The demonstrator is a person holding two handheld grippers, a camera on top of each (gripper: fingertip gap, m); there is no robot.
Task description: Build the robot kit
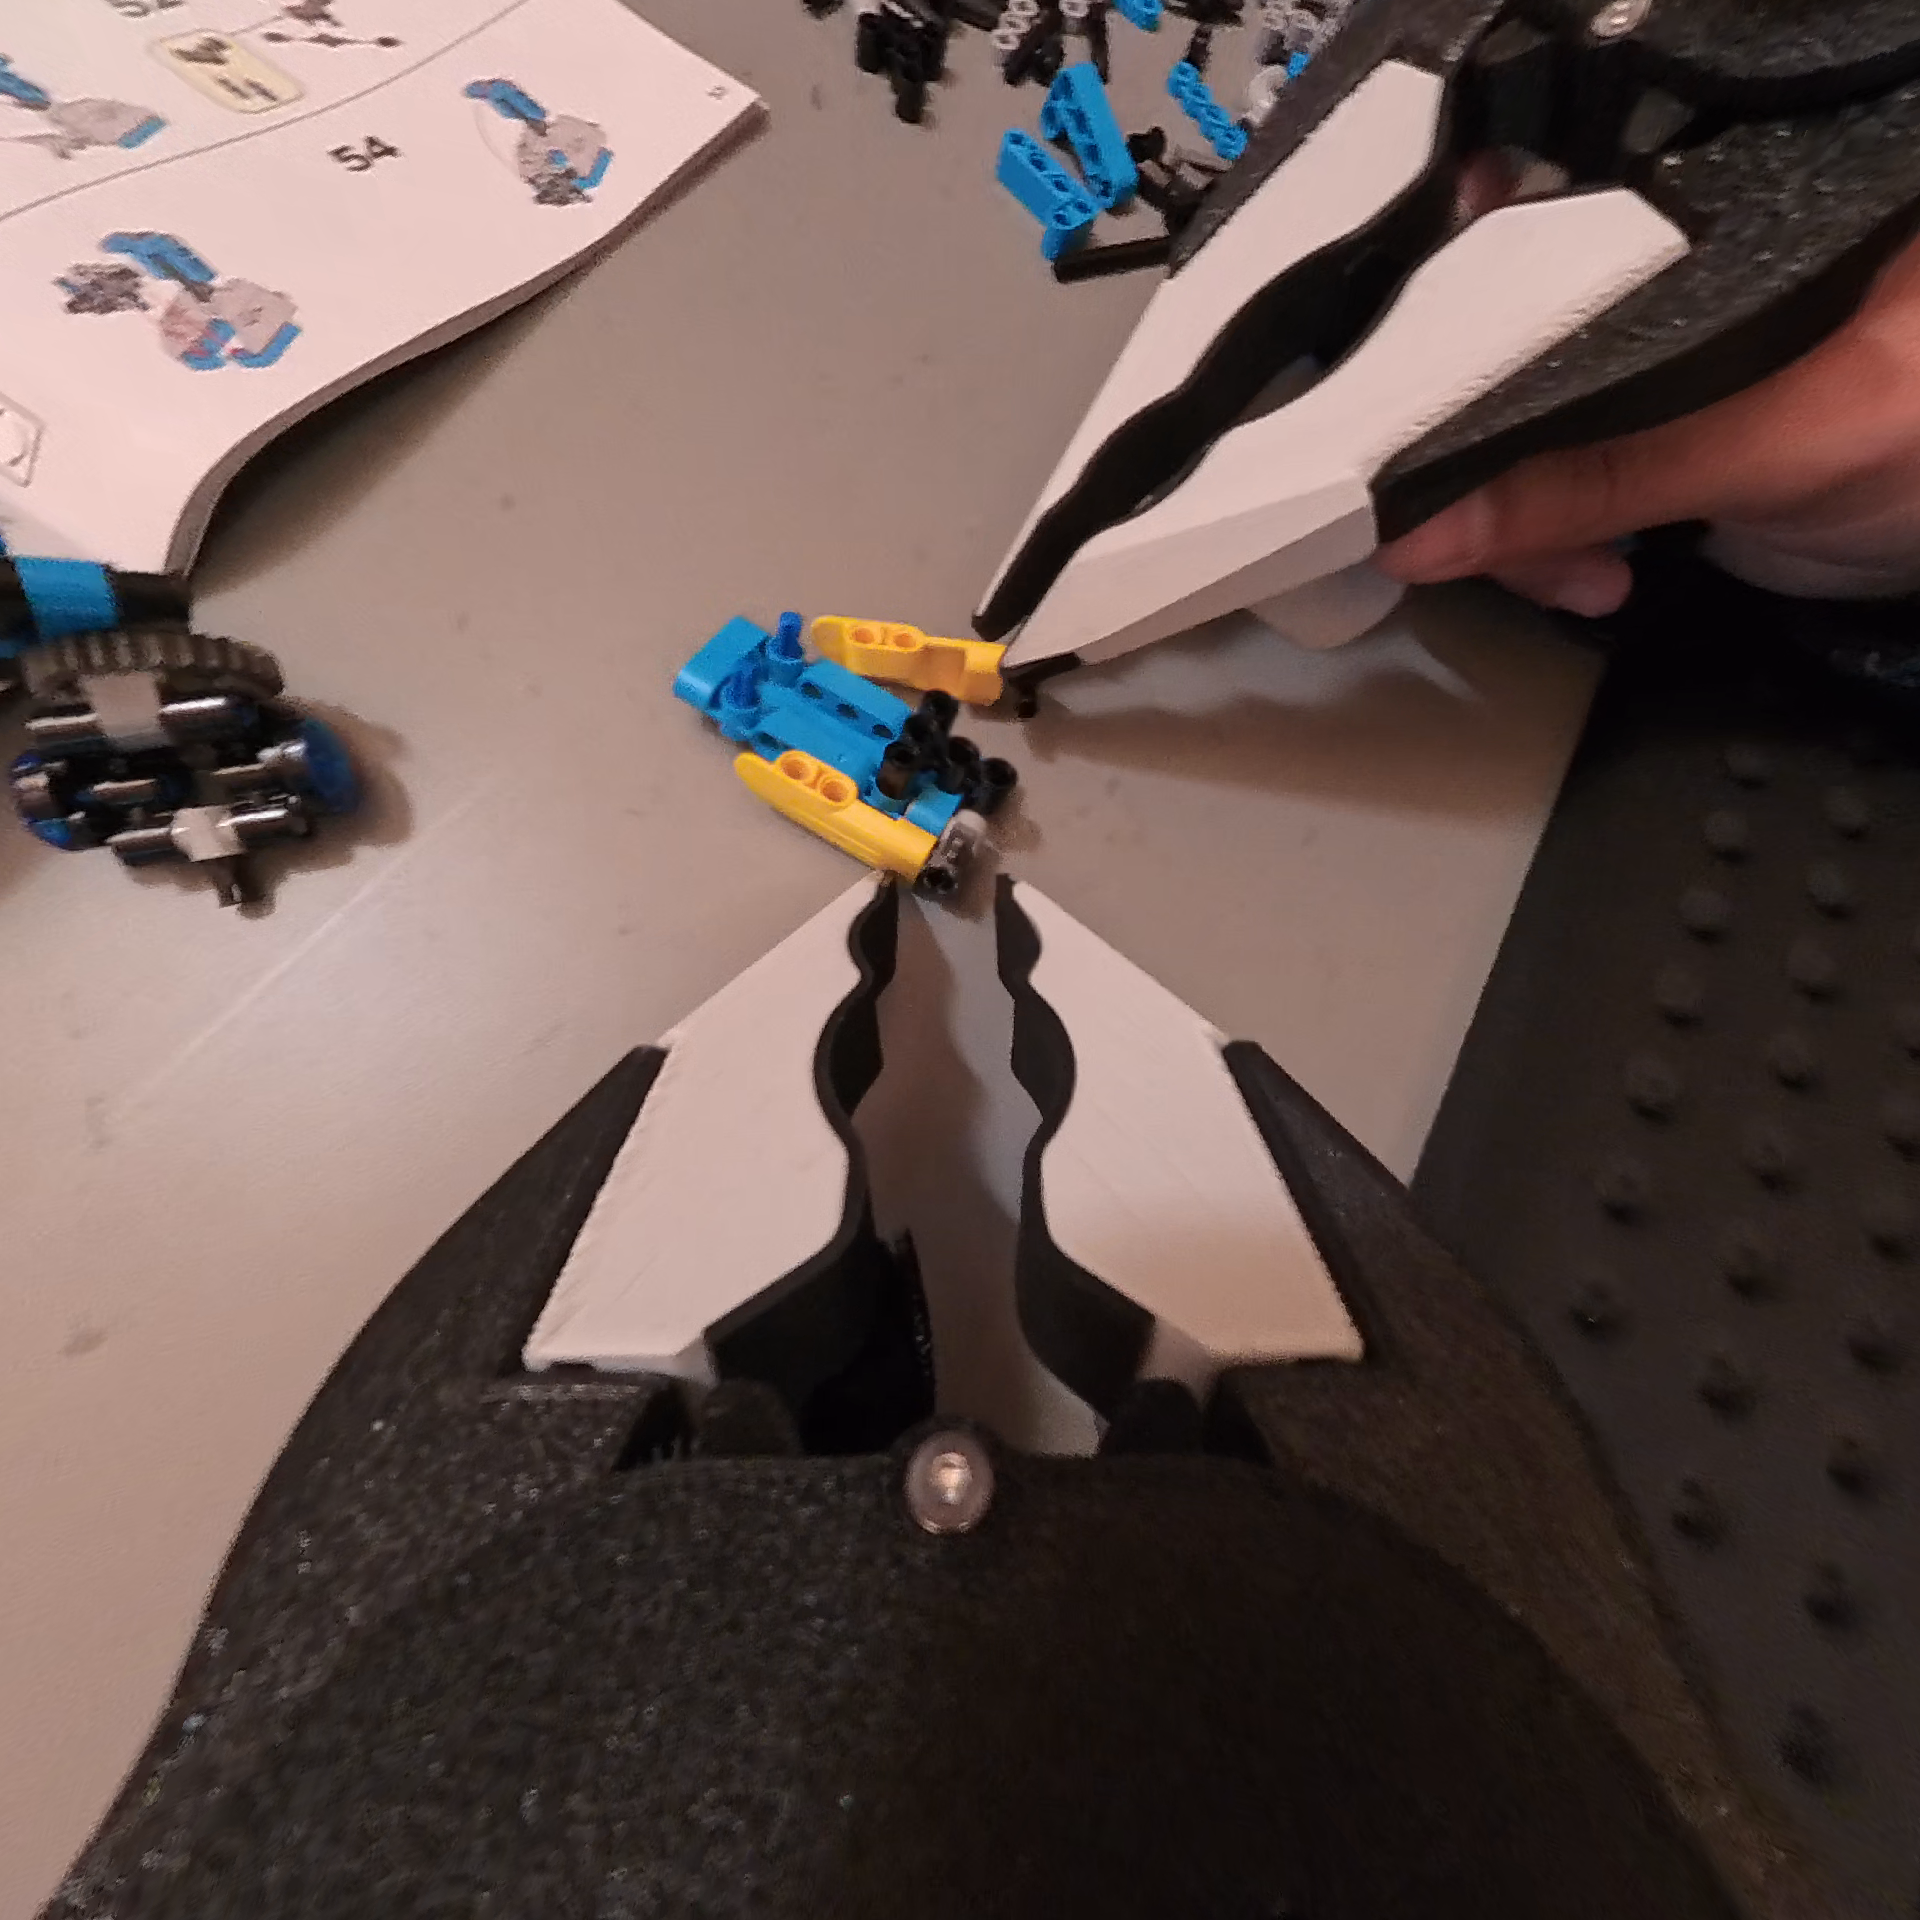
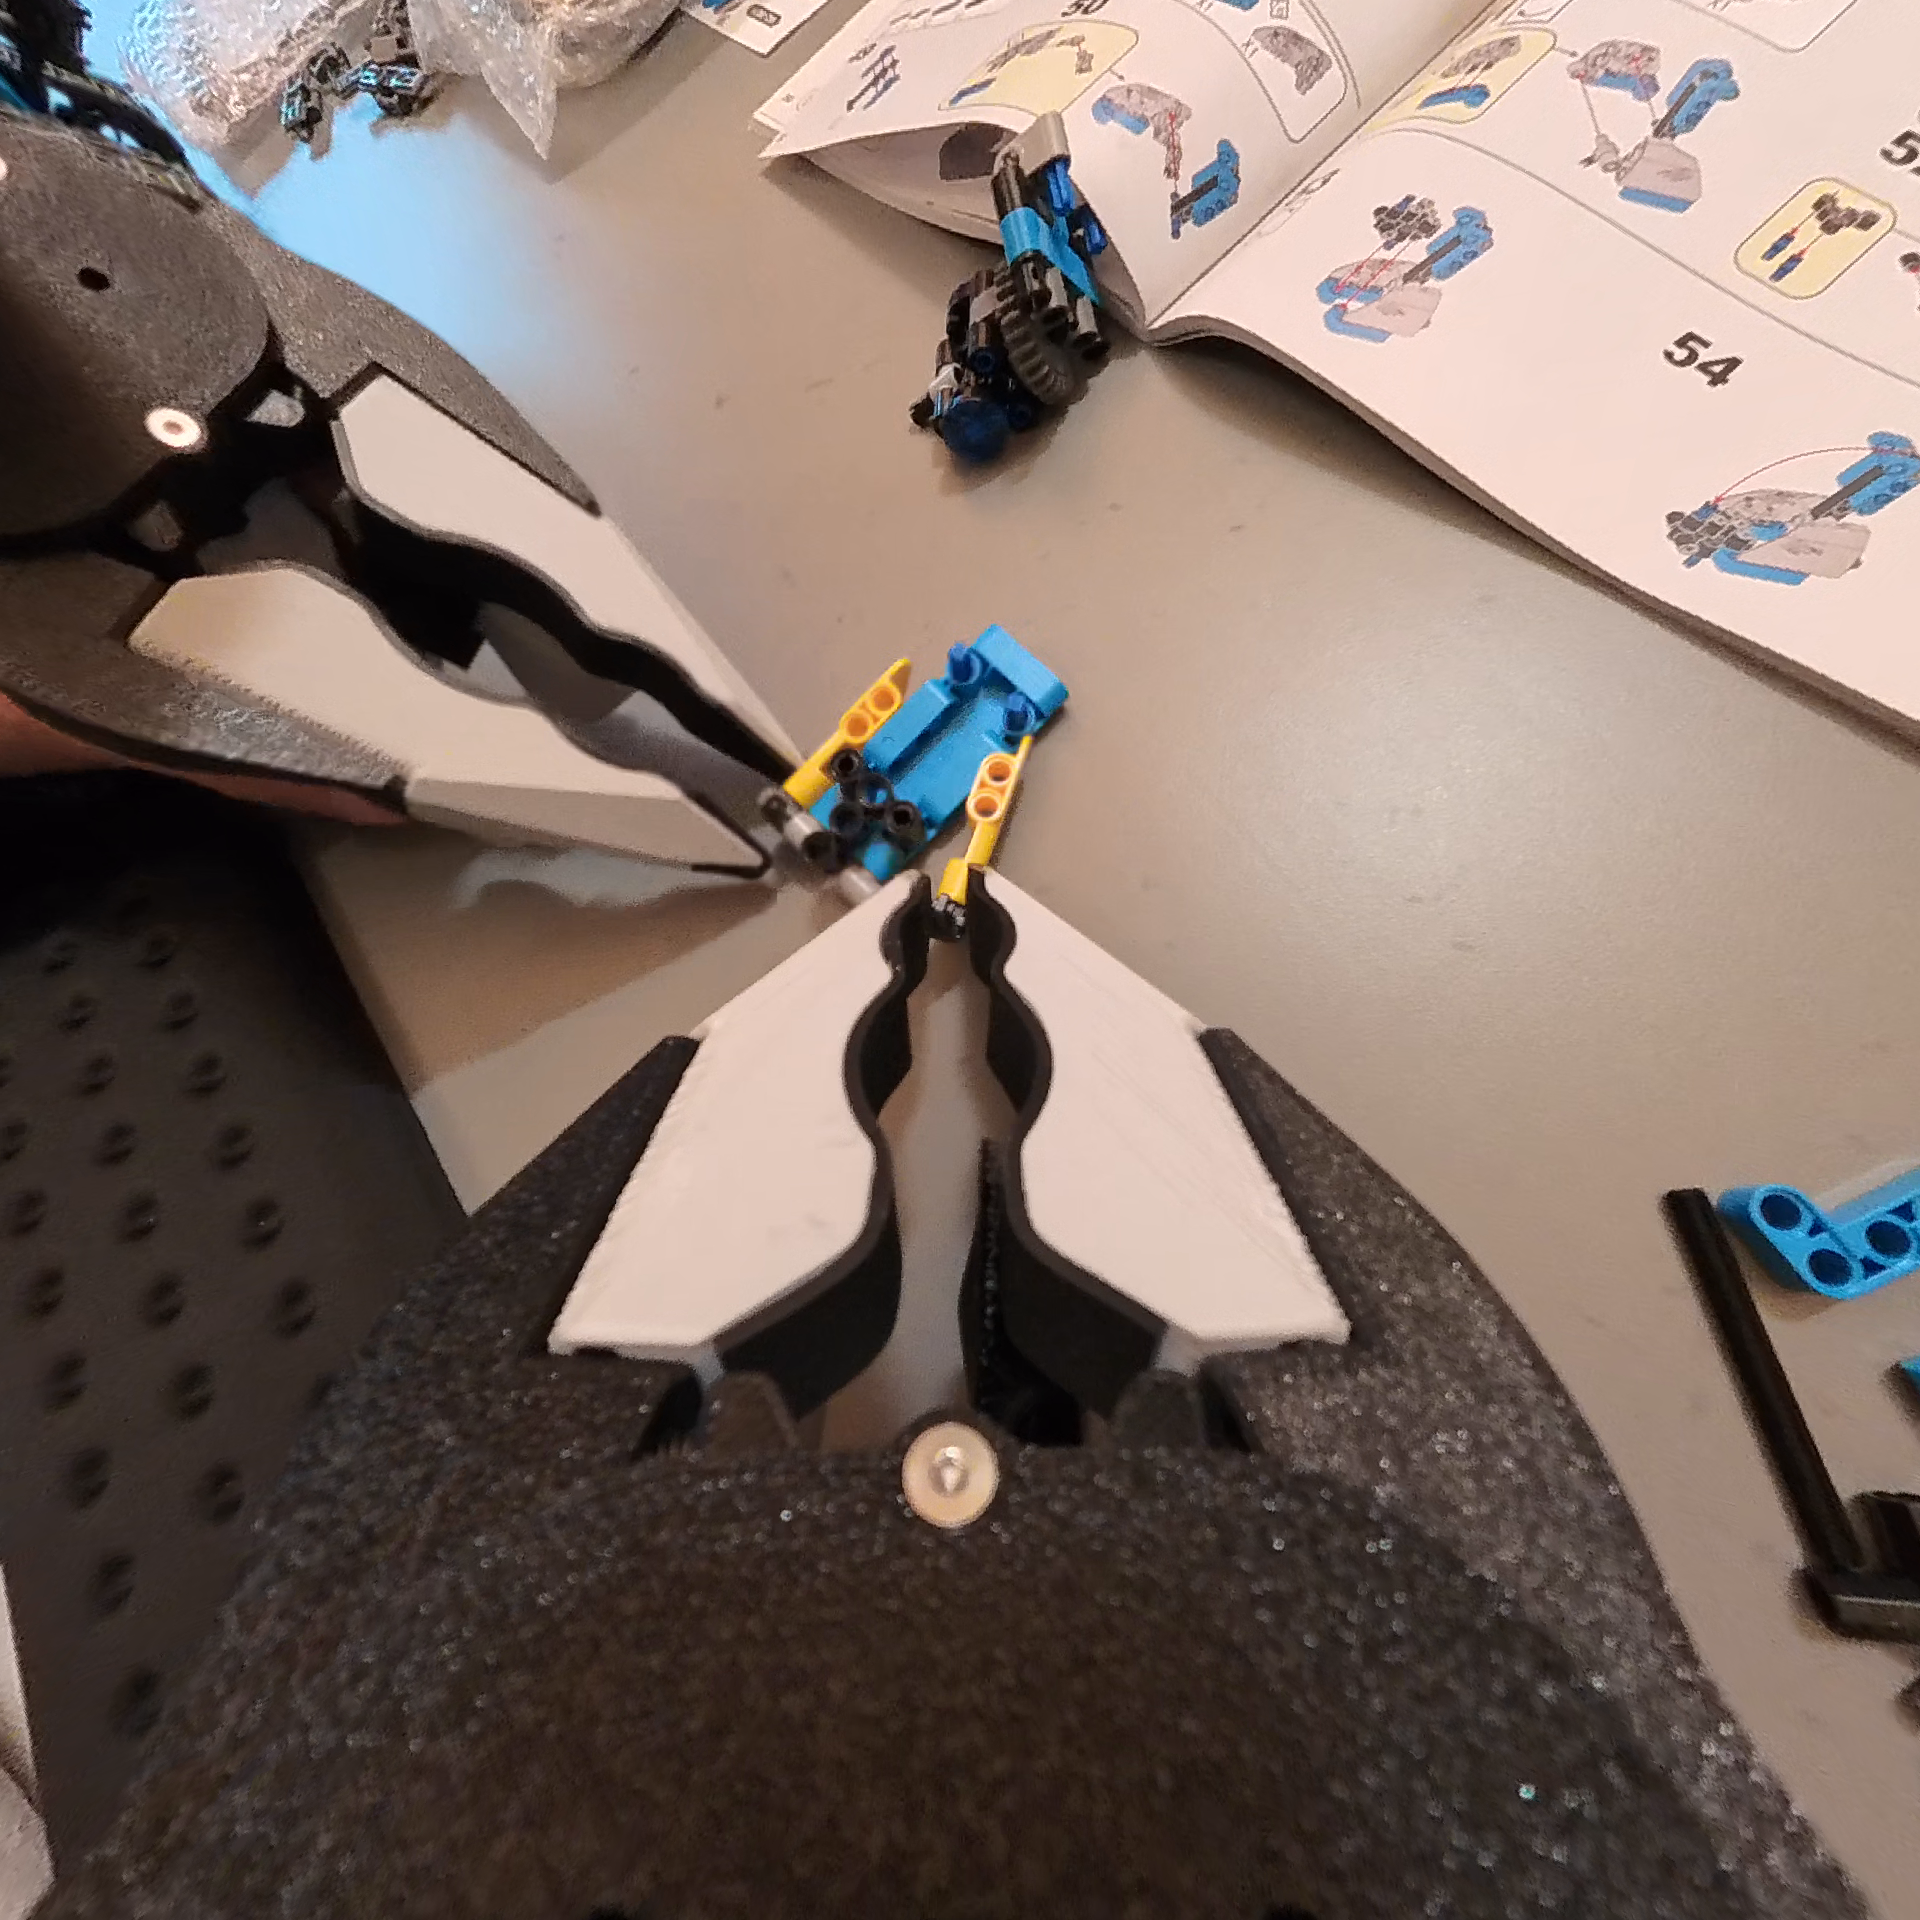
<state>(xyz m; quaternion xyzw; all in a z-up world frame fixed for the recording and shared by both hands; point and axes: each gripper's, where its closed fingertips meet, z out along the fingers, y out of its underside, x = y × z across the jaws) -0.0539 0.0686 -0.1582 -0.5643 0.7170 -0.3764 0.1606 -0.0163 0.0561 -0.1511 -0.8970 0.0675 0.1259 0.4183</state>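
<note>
Both grippers are down on the grey table [image 1: 582,1039], closing in on one small toy-brick assembly [image 1: 831,743] – a blue block with two yellow arms and a cluster of black connectors.

The right gripper [image 2: 948,891] has its fingers drawn narrow, pinched on the tip of one yellow arm [image 2: 985,805]; a little black end piece sits right between the fingertips. In the left wrist view that same gripper [image 1: 1003,646] comes in from the upper right, tips touching the end of the far yellow arm [image 1: 906,657], a person's hand [image 1: 1683,499] wrapped behind it.

The left gripper [image 1: 940,885] has its fingers a small gap apart, grey table showing between them. Just ahead of the tips lies the near yellow arm [image 1: 831,812], with a small grey-and-black pin [image 1: 958,850] at its end. Whether the tips actually grip that pin, I cannot tell – from the right wrist view the left gripper [image 2: 774,821] has its tips right against the pin end of the assembly [image 2: 935,753].

Beyond the left fingers, off to the left, sits a darker gear-and-wheel subassembly [image 1: 156,748], and past it an open instruction booklet [image 1: 312,229]. Far ahead to the right is a scatter of loose blue beams [image 1: 1081,145] and black pins. Beside the right fingers, lower right, lie a black axle [image 2: 1756,1382] and a blue angled beam [image 2: 1839,1236].
</note>
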